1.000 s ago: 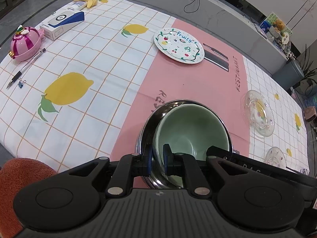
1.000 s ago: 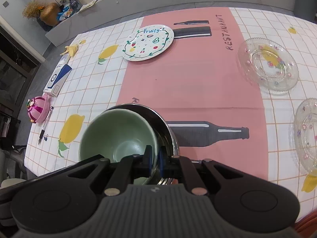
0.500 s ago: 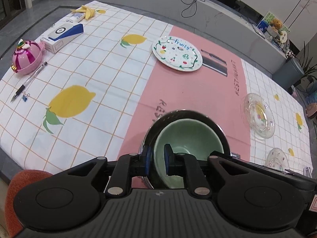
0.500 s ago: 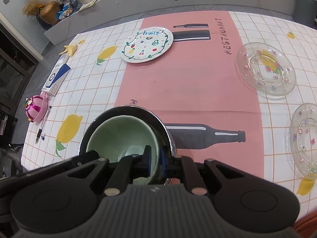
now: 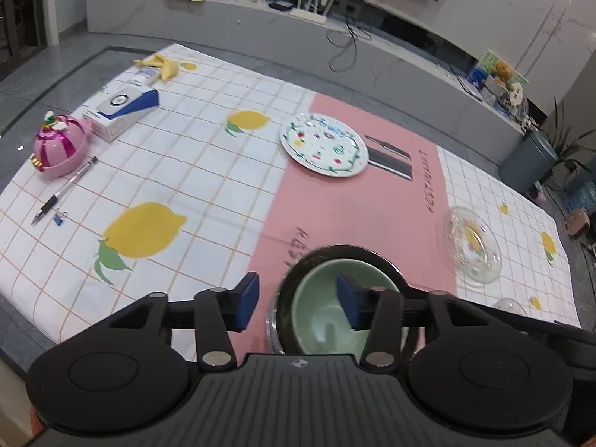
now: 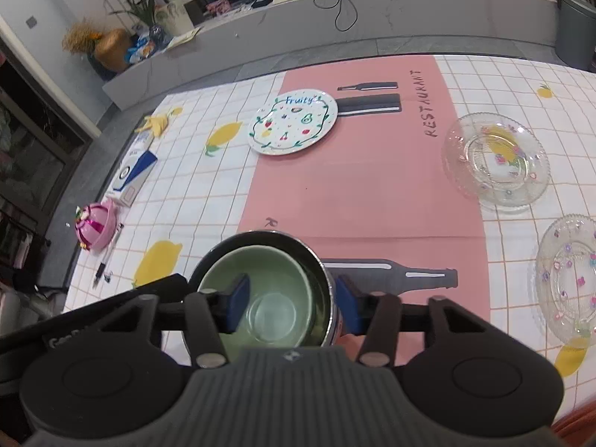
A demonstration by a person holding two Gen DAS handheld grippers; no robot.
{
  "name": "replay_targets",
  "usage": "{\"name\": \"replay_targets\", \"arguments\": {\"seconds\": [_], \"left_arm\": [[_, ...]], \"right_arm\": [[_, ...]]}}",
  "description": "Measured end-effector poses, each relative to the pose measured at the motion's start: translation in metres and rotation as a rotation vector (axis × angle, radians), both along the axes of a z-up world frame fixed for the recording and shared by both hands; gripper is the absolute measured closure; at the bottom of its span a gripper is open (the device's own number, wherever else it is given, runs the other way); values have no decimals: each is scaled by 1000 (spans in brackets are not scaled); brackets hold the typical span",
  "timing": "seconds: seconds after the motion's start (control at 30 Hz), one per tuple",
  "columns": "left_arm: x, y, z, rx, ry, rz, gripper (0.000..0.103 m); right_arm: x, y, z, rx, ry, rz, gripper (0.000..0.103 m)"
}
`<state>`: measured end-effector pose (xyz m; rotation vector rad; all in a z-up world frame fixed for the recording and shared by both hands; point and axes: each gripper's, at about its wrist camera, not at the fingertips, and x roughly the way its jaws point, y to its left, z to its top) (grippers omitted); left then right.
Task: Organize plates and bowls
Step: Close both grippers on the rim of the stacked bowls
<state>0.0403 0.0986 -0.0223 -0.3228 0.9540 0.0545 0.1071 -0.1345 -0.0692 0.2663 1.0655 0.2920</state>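
Green bowl (image 6: 272,283) in steel bowl (image 6: 294,246); white fruit-print plate (image 6: 292,123); pink/lemon-check cloth (image 6: 365,186).

Green bowl (image 6: 260,283) inside steel bowl (image 6: 320,272)

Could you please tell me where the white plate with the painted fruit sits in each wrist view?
Left wrist view: the fruit plate lies just above the centre, on the pink strip's left edge.
Right wrist view: the fruit plate lies upper centre-left, on the same edge.
Shared landmark: the green bowl nested in the steel bowl.
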Motion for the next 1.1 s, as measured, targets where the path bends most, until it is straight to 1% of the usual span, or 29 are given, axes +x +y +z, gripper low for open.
{"name": "replay_targets", "arguments": {"seconds": [0.07,0.2,0.3,0.33,0.37,0.4,0.43,0.5,0.57,0.73,1.0,1.1], "left_arm": [[0,5,-8,-23,29,21,44],[1,13,-29,-102,89,43,44],[1,16,-39,-139,119,51,46],[1,16,-42,-146,126,52,47],[2,16,-44,-150,134,52,49],[3,17,-46,-150,142,54,58],[3,16,-48,-150,150,55,66],[4,18,-51,-179,150,52,72],[4,18,-50,-175,150,50,72],[11,22,-48,-146,141,59,73],[32,45,-48,-134,139,106,74],[37,51,-48,-130,146,111,74]], "right_arm": [[1,-5,-6,14,23,-22,44],[4,-15,-32,90,133,-58,43],[5,-19,-49,154,206,-81,44],[4,-20,-53,169,222,-87,47],[4,-21,-56,181,235,-91,49],[5,-21,-59,194,247,-95,50],[5,-22,-62,210,256,-98,55],[6,-21,-63,200,260,-111,61],[7,-21,-63,195,260,-115,64],[16,-15,-64,208,269,-121,65],[41,11,-65,189,259,-83,65],[49,20,-66,188,257,-68,65]]}}
